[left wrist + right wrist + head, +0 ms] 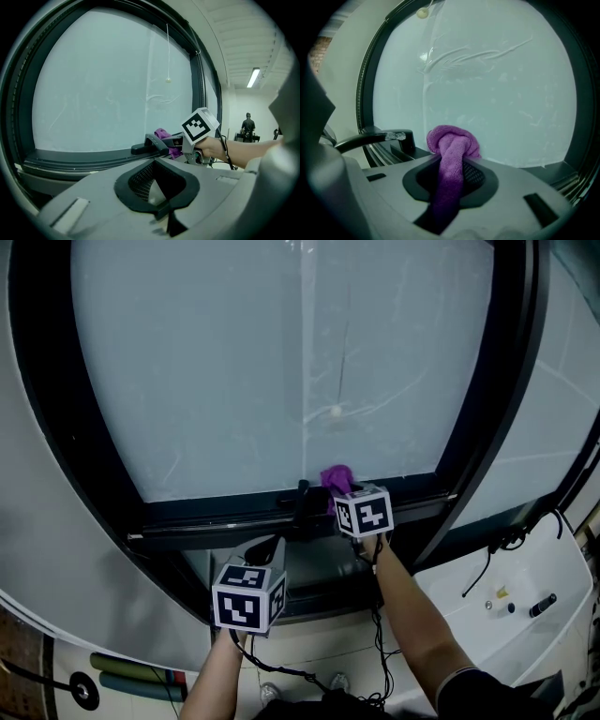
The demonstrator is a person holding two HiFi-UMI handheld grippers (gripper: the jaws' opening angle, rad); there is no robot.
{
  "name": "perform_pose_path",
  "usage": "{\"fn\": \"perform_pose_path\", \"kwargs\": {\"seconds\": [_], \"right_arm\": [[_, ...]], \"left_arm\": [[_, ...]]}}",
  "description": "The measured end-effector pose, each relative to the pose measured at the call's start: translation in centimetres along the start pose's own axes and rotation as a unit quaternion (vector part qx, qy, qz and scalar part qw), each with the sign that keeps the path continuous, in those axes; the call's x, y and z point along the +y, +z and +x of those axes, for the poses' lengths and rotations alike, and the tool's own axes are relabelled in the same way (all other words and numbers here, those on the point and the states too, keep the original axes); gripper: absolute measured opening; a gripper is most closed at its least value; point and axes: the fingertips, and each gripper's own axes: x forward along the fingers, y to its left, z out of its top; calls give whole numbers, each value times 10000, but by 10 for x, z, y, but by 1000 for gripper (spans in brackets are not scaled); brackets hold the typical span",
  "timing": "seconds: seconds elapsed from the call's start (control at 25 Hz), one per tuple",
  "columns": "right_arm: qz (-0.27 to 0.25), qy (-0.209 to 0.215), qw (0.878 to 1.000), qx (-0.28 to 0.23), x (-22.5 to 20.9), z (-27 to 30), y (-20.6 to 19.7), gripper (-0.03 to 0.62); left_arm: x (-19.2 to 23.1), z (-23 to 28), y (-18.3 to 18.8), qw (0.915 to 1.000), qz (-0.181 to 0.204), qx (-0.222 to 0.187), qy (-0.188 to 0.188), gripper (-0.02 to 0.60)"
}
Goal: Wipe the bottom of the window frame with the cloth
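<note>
A purple cloth [336,478] is bunched against the glass just above the black bottom window frame [216,517]. My right gripper [337,497] is shut on it; in the right gripper view the cloth [451,154] runs up between the jaws and balls out in front of them [449,187]. A black window handle [302,493] sits on the frame just left of the cloth. My left gripper [265,547] hangs lower and to the left, below the frame, shut with nothing in it [157,197]. From there I see the right gripper's marker cube [200,124] and the cloth [164,137].
A blind cord with a small bead [336,412] hangs in front of the pane. A white unit with black cables [525,587] stands at the lower right. Green rolls [131,676] lie at the lower left. A person [248,125] stands far off down the room.
</note>
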Motion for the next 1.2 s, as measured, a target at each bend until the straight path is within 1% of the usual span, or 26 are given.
{"fn": "perform_pose_path", "kwargs": {"seconds": [0.12,0.36,0.52,0.8,1.0,1.2], "right_arm": [[114,-8,9998,-189,-1,-11,9,94],[-160,117,9977,-647,17,-40,49,94],[-240,192,9953,-916,31,-56,74,94],[-377,211,9927,-1127,57,-66,99,94],[-442,189,9907,-1271,76,-71,112,94],[-530,189,9891,-1361,104,-73,124,94]], "left_arm": [[5,-3,5,10000,8,-70,27,3],[8,-9,22,9995,-21,-310,30,3],[14,-16,31,9991,-22,-419,82,3],[34,-30,45,9981,-14,-573,222,3],[46,-39,44,9979,-46,-609,221,4],[58,-49,46,9976,-36,-659,215,3]]}}
